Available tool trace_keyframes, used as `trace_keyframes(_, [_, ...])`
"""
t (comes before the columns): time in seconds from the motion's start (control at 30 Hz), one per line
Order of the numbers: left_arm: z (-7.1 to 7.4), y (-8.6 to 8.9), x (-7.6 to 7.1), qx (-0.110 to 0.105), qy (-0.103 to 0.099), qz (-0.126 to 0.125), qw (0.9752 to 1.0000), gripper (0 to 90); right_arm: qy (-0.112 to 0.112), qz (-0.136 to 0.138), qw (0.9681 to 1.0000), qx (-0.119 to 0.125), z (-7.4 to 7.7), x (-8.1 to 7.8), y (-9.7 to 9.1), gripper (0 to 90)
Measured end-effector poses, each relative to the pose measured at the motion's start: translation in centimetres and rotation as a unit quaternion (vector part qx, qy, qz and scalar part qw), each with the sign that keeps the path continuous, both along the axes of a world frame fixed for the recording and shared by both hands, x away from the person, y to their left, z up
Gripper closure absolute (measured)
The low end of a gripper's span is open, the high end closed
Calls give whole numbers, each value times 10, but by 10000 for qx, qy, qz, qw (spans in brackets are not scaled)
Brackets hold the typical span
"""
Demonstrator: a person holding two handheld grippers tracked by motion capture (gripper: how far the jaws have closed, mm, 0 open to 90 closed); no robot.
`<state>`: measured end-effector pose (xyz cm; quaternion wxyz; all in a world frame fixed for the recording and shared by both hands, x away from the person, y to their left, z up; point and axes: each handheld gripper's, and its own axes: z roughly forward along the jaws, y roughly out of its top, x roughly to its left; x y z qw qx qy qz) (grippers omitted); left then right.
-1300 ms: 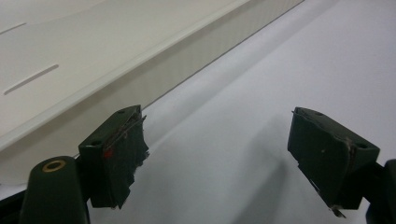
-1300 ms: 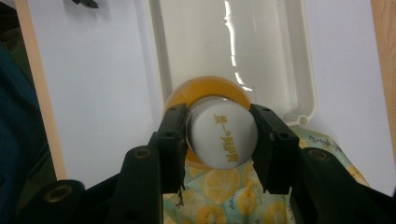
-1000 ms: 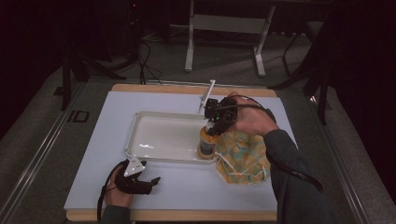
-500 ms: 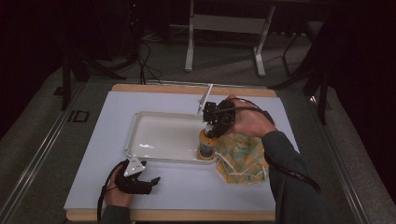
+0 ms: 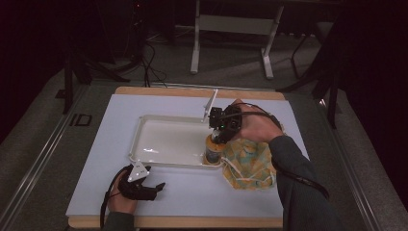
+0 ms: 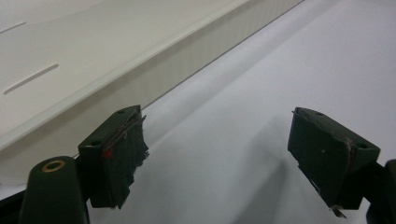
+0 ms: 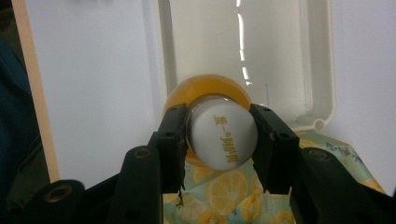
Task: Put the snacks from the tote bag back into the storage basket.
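Note:
A small bottle (image 5: 212,151) of orange liquid with a white cap (image 7: 224,140) stands upright at the near right corner of the white tray (image 5: 144,126). My right gripper (image 5: 220,136) comes down from above and is shut on the bottle's cap; in the right gripper view my right gripper (image 7: 219,114) has one jaw on each side of the cap. Whether the bottle rests on the tray floor I cannot tell. My left gripper (image 5: 159,186) lies on the table in front of the tray, open with nothing in it; my left gripper (image 6: 224,154) faces the tray wall (image 6: 140,79).
A yellow lemon-print cloth (image 5: 250,163) lies crumpled on the white tabletop right of the tray, partly under the right hand; the cloth (image 7: 224,196) also lies below the bottle. The table's wooden edge (image 5: 192,222) runs along the front.
The right gripper with the bottle has shifted very slightly left. The left gripper has stayed where it was.

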<state>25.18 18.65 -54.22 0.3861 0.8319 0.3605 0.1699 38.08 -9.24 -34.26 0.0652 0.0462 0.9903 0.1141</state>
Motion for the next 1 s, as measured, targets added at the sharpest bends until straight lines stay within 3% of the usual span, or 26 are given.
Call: trace_keyframes(1.0, [0, 0, 0, 21, 9, -7, 10000, 191, 40, 95, 9997, -238, -12, 3, 8, 586])
